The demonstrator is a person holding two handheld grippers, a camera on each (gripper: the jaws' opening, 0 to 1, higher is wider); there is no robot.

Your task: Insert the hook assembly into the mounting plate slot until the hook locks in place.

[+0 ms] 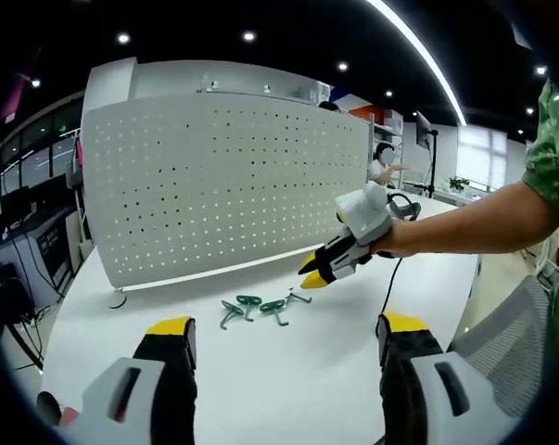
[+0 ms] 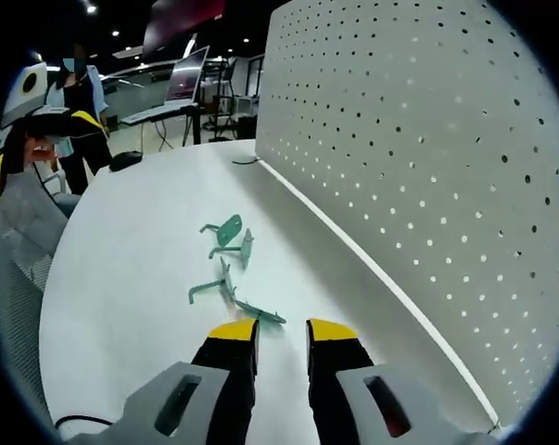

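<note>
Left claw [image 1: 284,329] hangs released over the table [image 1: 288,380], green hooks [image 1: 260,309] ahead of it. Right claw [image 2: 281,326], parted narrowly and empty, hovers just short of the nearest hook [image 2: 259,312], pegboard [image 2: 427,158] on its right.

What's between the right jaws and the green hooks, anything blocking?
Nothing visible. The right gripper, jaws open, points at the nearest of the green hooks across bare white table. The pegboard panel stands off to the side, not in the path.
</note>
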